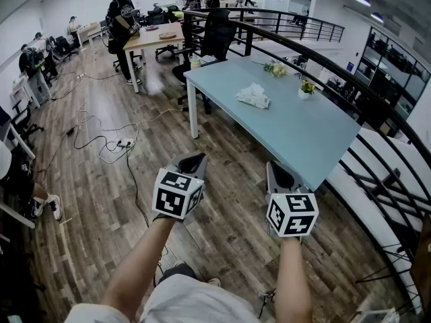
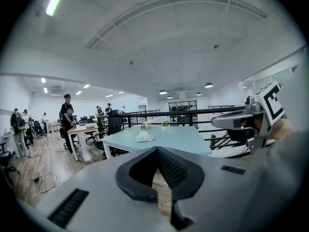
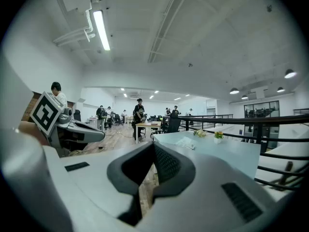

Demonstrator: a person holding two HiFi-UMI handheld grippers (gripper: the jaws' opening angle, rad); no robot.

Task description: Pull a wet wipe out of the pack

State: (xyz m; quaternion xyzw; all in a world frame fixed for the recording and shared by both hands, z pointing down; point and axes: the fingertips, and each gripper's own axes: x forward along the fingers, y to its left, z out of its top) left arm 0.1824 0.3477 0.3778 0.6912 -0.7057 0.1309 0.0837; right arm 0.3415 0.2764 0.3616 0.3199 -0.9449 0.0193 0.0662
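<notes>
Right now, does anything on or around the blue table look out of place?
Nothing is spilled or damaged. A crumpled white bundle lies loose on the table, and cables sprawl across the floor to its left, a possible trip hazard.

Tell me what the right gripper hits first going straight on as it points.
Probably the near end of the light blue rectangular table; only air shows between it and the right gripper. Depth is hard to judge.
</notes>
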